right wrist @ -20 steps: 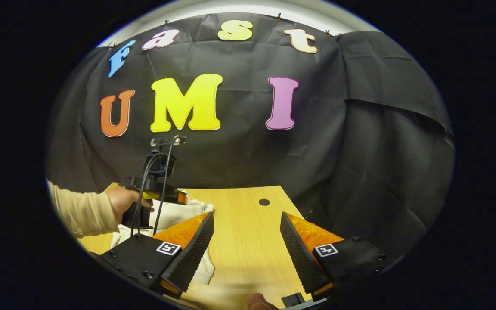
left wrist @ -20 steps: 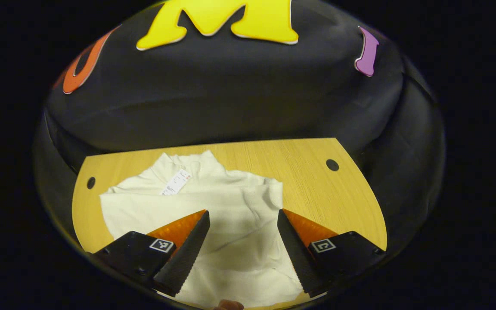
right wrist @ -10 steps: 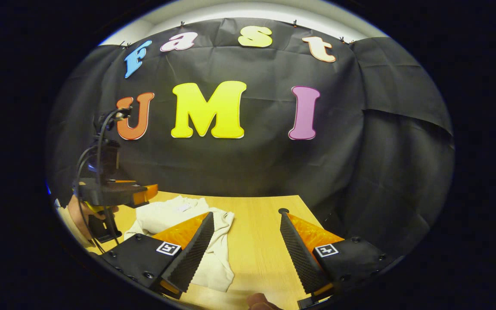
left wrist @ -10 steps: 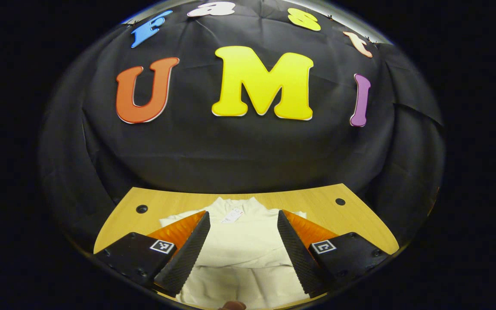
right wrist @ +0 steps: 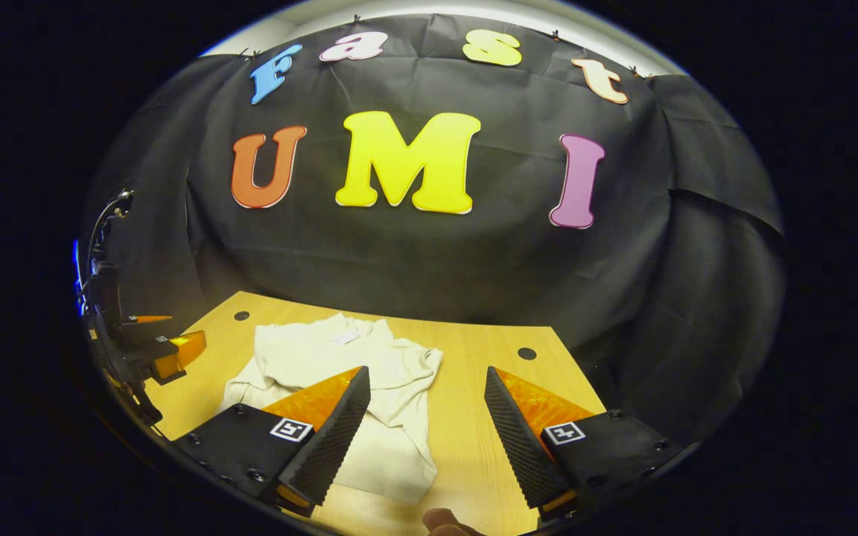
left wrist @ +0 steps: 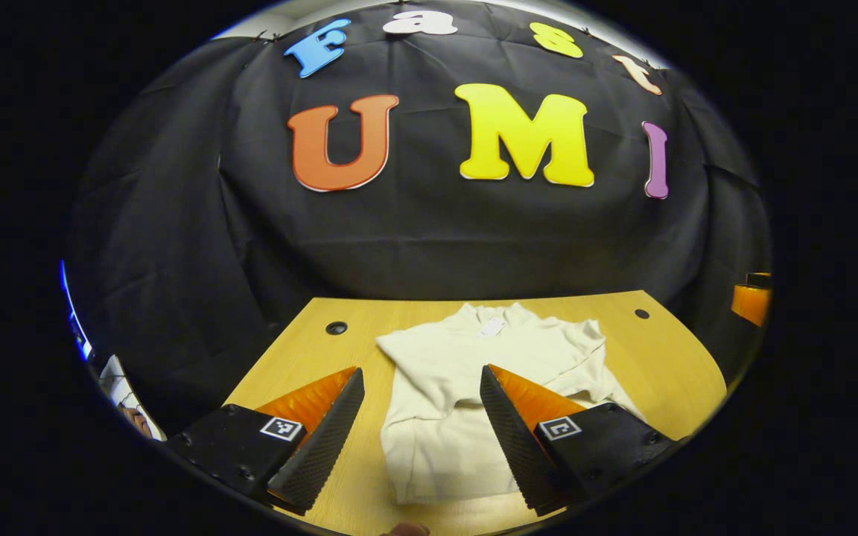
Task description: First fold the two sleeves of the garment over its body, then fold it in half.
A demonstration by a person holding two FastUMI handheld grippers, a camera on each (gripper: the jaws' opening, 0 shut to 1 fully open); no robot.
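Left claw (left wrist: 421,439) raised above the table (left wrist: 310,350), jaws spread wide and holding nothing, aimed across the near edge of a cream garment (left wrist: 466,387). Right claw (right wrist: 427,439) likewise parted and empty, hovering over bare wood just beside the garment's right edge. Garment (right wrist: 339,365) lying on the wooden table (right wrist: 474,372), collar toward the black cloth backdrop, a small white tag (left wrist: 491,326) showing at the neck. Sleeves drawn in over the body, leaving a narrow, rumpled shape with creases along both shoulders and a fold line crossing the chest; lower hem nearest the claws, not yet brought up to the collar. From the right gripper view, left claw seen far off at the left rim (right wrist: 164,356), lifted clear of the cloth, cables trailing up from it. From the left gripper view, part of the right claw glimpsed at the far right rim (left wrist: 751,304). Two round dark holes set in the tabletop near its back corners, one on each side of the garment (left wrist: 336,327).
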